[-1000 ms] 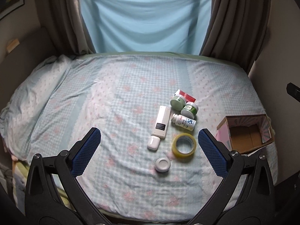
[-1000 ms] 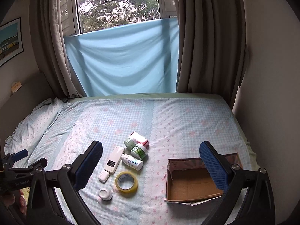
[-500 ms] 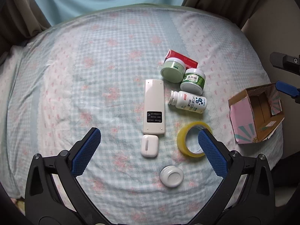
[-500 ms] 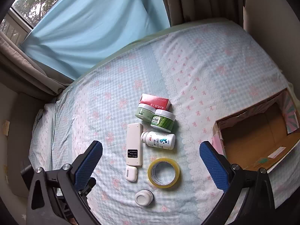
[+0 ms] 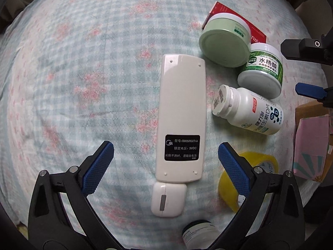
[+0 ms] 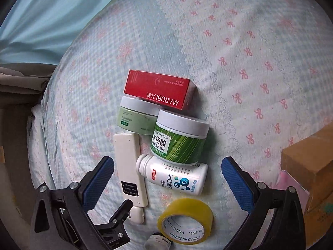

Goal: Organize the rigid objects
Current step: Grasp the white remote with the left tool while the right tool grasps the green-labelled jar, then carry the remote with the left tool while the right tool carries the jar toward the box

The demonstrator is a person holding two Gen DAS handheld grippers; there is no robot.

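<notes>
The left gripper (image 5: 165,154) points straight down over the bed (image 5: 83,62), its jaws wide with nothing pressed between the pads; they have just been closing a little. The lower end of the remote (image 5: 181,116) lies between the blue fingers (image 5: 97,166), clear of both. The remote is face down, its black label up, lying lengthwise away from the camera. Touching its near end is a small white case (image 5: 168,200). Right of the remote the white bottle (image 5: 247,110) lies on its side, cap toward the remote. Beyond it stand two jars, touching: the pale green jar (image 5: 224,41) and the striped green jar (image 5: 262,70). The pale jar rests against the red box (image 5: 258,35). The yellow tape (image 5: 266,164) lies flat behind the left gripper's right finger. A small round pot (image 5: 199,235) sits at the bottom edge, partly hidden; its label is too blurred to read.

The right gripper (image 6: 167,177) also stands wide and empty, hanging over the bottle (image 6: 174,177), which lies between its fingers (image 6: 237,185) without touching either. From this wrist the tape (image 6: 185,223) lies just in front of the bottle, the remote (image 6: 130,166) to its left. The cardboard carton (image 6: 308,170) stands at the right edge of the bed, apart from the cluster. Part of the left gripper's frame shows at the lower left.
</notes>
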